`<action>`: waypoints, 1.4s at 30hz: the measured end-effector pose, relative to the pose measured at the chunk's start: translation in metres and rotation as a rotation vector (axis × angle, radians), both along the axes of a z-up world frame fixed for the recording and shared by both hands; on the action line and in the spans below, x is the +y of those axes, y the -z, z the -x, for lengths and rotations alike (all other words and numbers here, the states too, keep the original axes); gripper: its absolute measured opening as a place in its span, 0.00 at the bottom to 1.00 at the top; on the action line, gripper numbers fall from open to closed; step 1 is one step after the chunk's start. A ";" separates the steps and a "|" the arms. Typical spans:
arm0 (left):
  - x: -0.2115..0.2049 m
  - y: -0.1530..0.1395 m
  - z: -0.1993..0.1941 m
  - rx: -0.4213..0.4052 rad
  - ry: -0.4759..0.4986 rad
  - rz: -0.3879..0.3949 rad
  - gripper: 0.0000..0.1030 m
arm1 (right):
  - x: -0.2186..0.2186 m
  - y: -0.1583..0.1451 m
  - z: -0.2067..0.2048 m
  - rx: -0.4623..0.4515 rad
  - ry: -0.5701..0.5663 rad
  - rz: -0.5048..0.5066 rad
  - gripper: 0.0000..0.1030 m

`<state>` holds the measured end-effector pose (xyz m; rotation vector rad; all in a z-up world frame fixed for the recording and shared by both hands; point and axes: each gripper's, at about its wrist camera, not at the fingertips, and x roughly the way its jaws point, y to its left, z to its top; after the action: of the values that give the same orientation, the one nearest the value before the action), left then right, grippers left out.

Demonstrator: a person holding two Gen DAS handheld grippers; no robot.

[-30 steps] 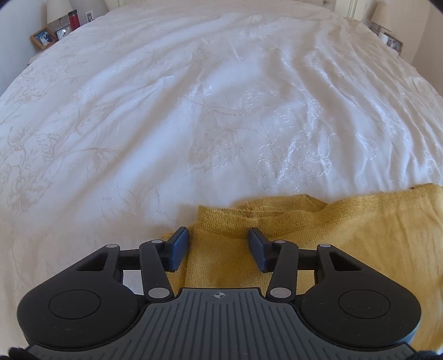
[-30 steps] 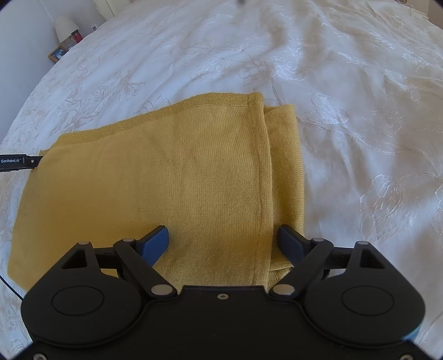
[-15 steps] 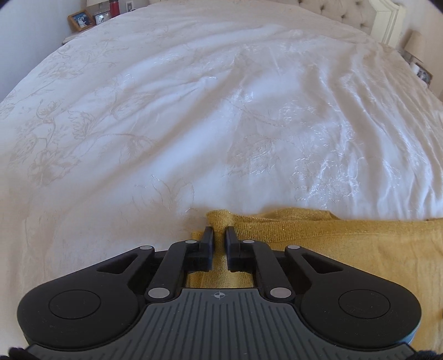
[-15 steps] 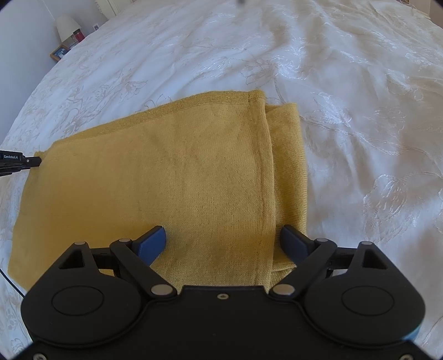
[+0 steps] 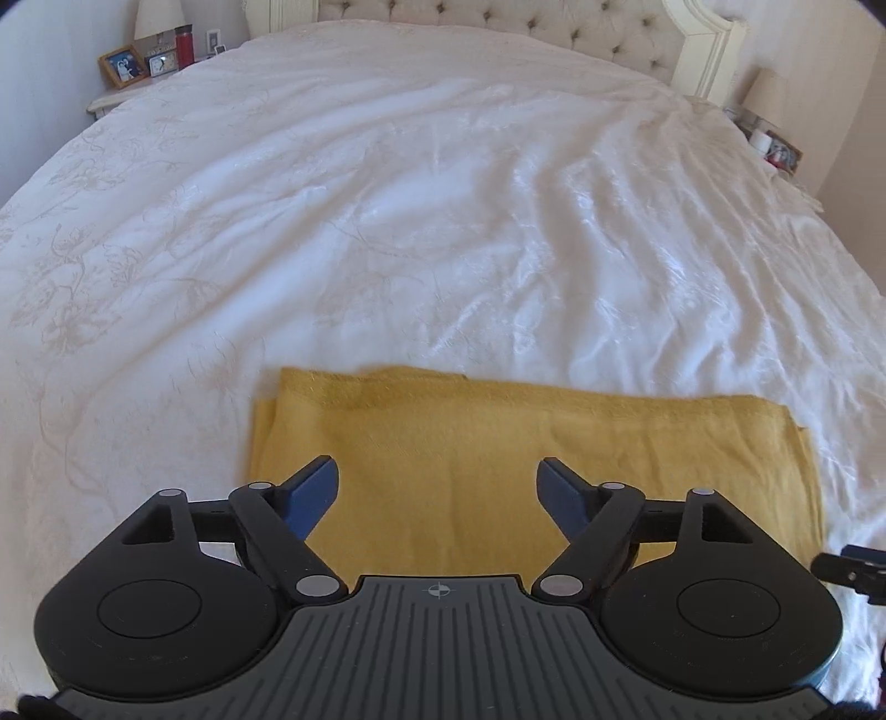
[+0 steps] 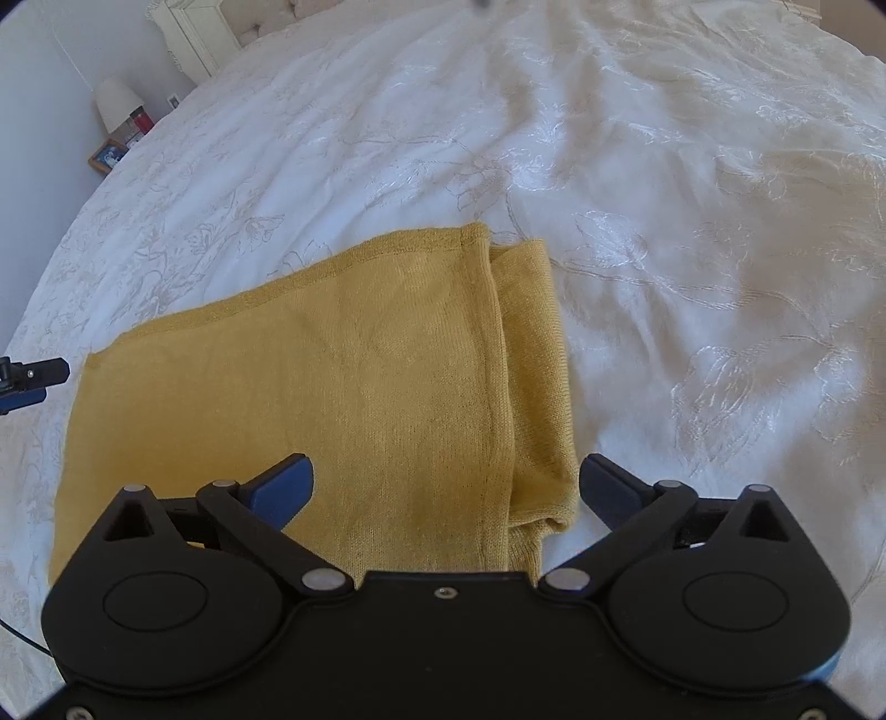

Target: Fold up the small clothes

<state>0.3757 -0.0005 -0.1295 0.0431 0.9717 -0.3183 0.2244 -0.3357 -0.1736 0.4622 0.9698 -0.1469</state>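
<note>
Yellow knit top [image 6: 332,387] lies folded flat on the bedspread [image 5: 443,221], stray layer at 3 o'clock; left gripper [image 5: 437,487] and right gripper [image 6: 443,487] both opening wide, empty, probably one fold left.

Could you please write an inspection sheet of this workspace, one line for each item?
Surface: bed with white embroidered cover, wrinkled.
Job's things: yellow garment folded flat on the cover, a second layer showing along its right side.
Clutter: nothing seen on the bed.
Grippers: left gripper and right gripper above the garment, jaws opening, nothing held.
Cables: thin black cable at the right view's lower left edge.
Surroundings: tufted headboard; nightstand with lamp, photo frame, clock, red bottle.
</note>
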 end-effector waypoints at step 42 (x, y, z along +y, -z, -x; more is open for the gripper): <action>-0.106 0.082 -0.008 0.217 -0.016 -0.192 1.00 | -0.009 0.027 0.060 0.099 -0.059 -0.186 1.00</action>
<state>0.3839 -0.1066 -0.2120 0.1787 1.2158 -0.2164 0.1645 -0.3446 -0.2010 0.6006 1.0985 -0.0259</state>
